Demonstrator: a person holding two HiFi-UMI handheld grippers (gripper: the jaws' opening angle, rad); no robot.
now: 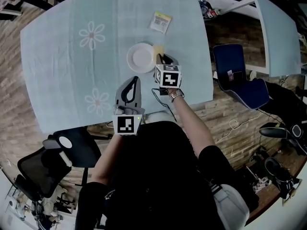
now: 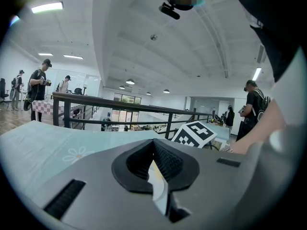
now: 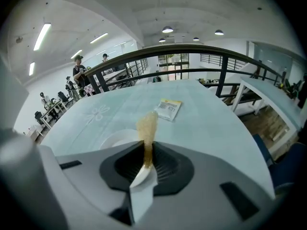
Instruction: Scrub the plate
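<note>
A small white plate (image 1: pixel 142 57) lies on the pale blue flowered tablecloth (image 1: pixel 62 75), right of the table's middle; its rim also shows in the right gripper view (image 3: pixel 115 139). My right gripper (image 1: pixel 162 60) hangs at the plate's right edge, shut on a thin yellow-brown sponge (image 1: pixel 158 49) that sticks up from between the jaws (image 3: pixel 147 126). The left gripper (image 1: pixel 135 80) is held nearer to me, below the plate and apart from it. Its jaws stand shut with nothing between them (image 2: pixel 154 145).
A yellow and white packet (image 1: pixel 160 22) lies on the cloth beyond the plate, also seen in the right gripper view (image 3: pixel 169 108). A blue chair (image 1: pixel 237 78) stands right of the table and a black office chair (image 1: pixel 53 162) at the lower left. A dark railing (image 3: pixel 192 49) runs behind the table.
</note>
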